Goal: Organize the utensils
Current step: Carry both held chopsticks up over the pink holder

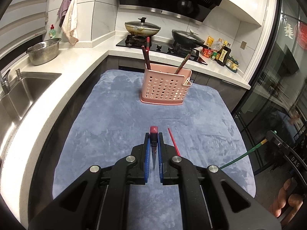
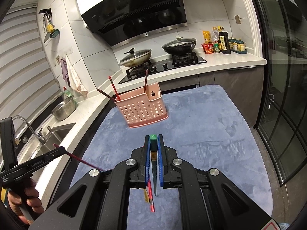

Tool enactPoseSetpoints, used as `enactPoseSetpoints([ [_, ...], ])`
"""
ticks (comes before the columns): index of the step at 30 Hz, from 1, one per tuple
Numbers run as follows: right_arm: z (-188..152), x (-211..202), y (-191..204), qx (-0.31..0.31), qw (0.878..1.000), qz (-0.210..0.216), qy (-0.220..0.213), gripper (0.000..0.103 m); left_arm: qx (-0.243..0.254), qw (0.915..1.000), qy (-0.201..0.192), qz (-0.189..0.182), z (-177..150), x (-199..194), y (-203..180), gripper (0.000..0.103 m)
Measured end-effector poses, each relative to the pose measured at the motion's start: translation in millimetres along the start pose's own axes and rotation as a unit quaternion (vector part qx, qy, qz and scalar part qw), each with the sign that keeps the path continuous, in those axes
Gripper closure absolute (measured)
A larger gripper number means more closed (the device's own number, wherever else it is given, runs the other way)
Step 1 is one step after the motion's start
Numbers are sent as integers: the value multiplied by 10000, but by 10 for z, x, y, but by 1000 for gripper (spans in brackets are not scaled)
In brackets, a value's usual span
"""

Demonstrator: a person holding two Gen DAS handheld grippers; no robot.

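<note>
A pink perforated utensil holder [image 1: 165, 87] stands on the blue cloth [image 1: 119, 118], with three dark red chopsticks [image 1: 145, 57] leaning in it; it also shows in the right wrist view [image 2: 143, 108]. My left gripper [image 1: 153, 137] is shut on a red-tipped chopstick [image 1: 153, 132] above the cloth. My right gripper [image 2: 153, 140] is shut on a green-tipped chopstick [image 2: 153, 140], whose green shaft [image 1: 239, 157] shows at the right of the left wrist view. A loose red chopstick [image 1: 174, 142] lies on the cloth beside the left gripper. A red chopstick [image 2: 151, 201] and a yellow utensil [image 2: 146, 195] lie under the right gripper.
A sink [image 1: 23, 92] and a steel colander [image 1: 44, 50] are on the left counter. A stove with two lidded pans [image 1: 143, 27] is behind the holder. Sauce bottles [image 1: 220, 52] stand at the back right. A glass door [image 2: 284, 95] is on the right.
</note>
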State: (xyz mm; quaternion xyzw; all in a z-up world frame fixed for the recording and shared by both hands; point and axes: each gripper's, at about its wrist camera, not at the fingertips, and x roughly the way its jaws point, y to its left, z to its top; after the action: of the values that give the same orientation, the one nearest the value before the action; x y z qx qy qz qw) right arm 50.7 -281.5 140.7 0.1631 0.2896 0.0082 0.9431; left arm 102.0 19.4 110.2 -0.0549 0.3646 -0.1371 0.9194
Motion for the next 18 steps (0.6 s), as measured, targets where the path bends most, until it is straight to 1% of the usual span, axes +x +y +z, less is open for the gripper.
enactPoseSetpoints([
  [5,22,-5,17,-37,10000,-42,-29,96,29,10000,15,-13,-10,10,-7,96],
  [7,2,41,5,-46,10000,-75,32,96,10,10000,84,-16,-29,51,-5,96],
  [12,-69,153,-22,-35,9997,-127,200,96,22,10000,72,-20,-21,49,0,96],
  [15,-68,166,-22,-48,9998,-121,182,96,42,10000,28,-1,21,35,-1,96],
  [18,2,170,15,-141,9998,-97,83,96,96,9999,-58,6,87,15,-29,96],
])
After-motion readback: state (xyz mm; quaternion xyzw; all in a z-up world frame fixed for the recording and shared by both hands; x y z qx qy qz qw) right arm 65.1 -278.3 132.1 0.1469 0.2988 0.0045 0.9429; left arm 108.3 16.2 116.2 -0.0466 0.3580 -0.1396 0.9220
